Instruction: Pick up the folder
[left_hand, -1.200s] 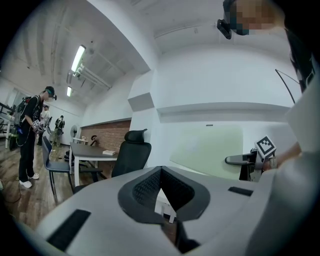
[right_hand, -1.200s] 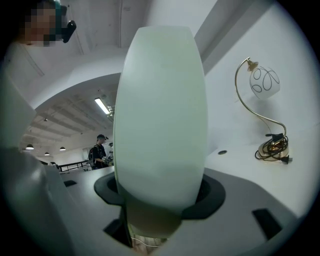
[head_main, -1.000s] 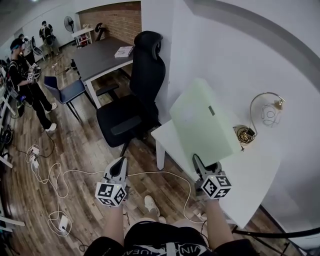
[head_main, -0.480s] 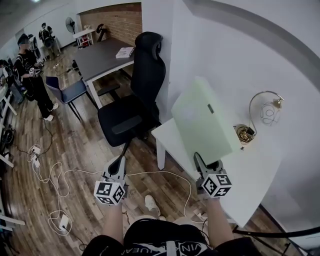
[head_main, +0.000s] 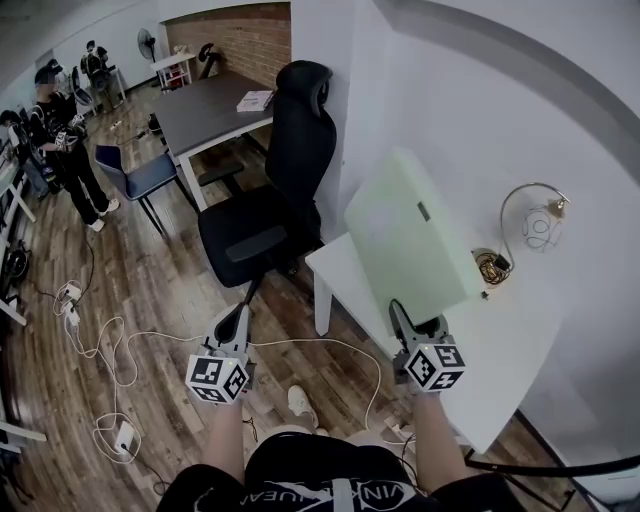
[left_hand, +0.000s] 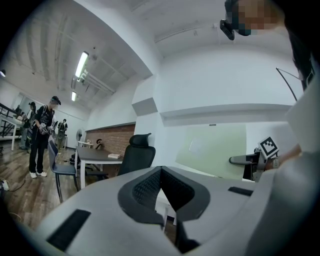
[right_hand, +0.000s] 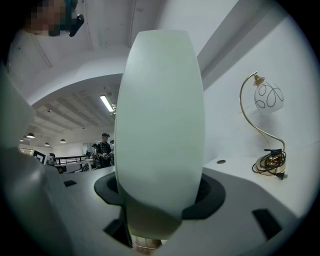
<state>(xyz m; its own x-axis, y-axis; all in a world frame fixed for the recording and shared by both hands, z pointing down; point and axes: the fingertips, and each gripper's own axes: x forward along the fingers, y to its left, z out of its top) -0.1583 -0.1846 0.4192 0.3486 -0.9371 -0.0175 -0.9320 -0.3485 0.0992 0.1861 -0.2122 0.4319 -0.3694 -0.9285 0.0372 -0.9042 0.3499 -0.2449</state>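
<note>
Wood-plank floor (head_main: 150, 290) filled the left of the head view, where two persons (head_main: 62, 130) stood far off, too small to make out further. One tangle of white cables (head_main: 105, 365) lay on the boards. Beyond it stood one blue chair (head_main: 140, 178) and one dark bench (head_main: 205, 112), then one black office chair (head_main: 272, 195). Two grippers showed at the bottom. The left gripper (head_main: 238, 318) hung over the floor, well apart from the folder, its jaws drawn together at the tips with nothing between them. To its right stood one white bench (head_main: 500, 350), part of its top hidden behind the folder. One pale green folder (head_main: 410, 235) stood tilted on edge above that bench, its near lower end hidden inside the right gripper (head_main: 412, 325), whose jaws were spread wide and clamped on it. Whether its far end touched the bench could not be told. In the right gripper view the folder rose from between the jaws and blocked everything behind it. A small label on its broad face was too small to read. One curved lamp (head_main: 538, 225) with a coiled cord stood at the far right, near the folder but apart.
</note>
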